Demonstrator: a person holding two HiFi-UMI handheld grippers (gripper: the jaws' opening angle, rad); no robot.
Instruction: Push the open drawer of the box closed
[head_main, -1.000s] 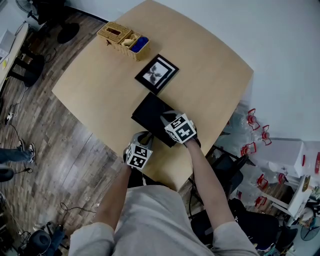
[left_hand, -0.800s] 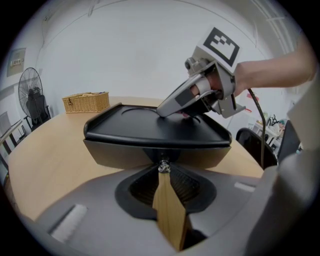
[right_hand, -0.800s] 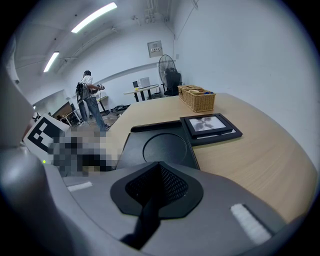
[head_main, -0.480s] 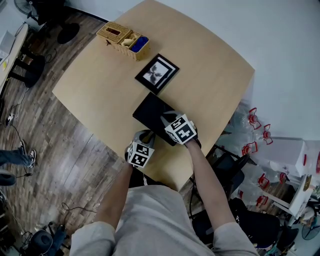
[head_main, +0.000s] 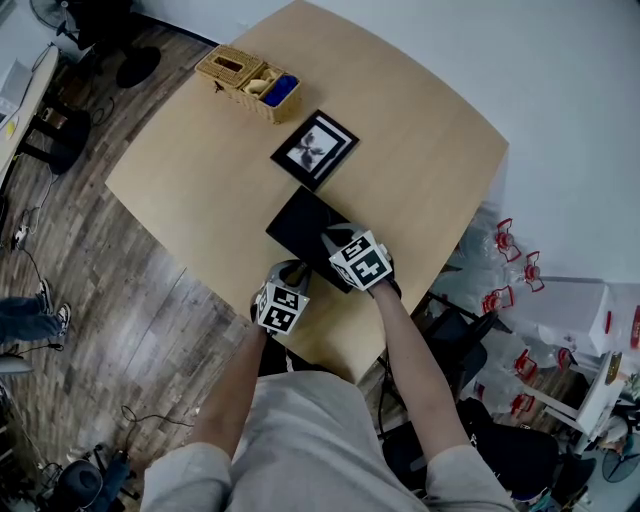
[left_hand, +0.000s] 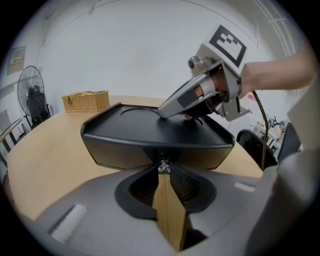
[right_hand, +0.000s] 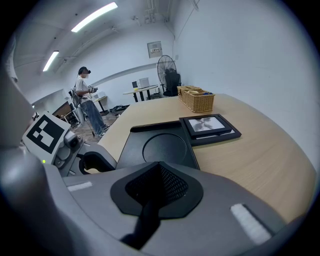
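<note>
Both unmoved: left tool (left_hand: 162, 172) grips knob (left_hand: 161, 166); right tool (right_hand: 159, 167) atop box (head_main: 300, 225).

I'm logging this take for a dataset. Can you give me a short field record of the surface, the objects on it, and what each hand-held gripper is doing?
surface: wooden table
black box: near the person's edge, drawer front facing them
left hand-held gripper: jaws closed on the drawer knob
right hand-held gripper: tips together, resting on the box top
picture frame: lying flat, just beyond the box
wicker basket: at the far corner
drawer opening: cannot be judged from these views
</note>
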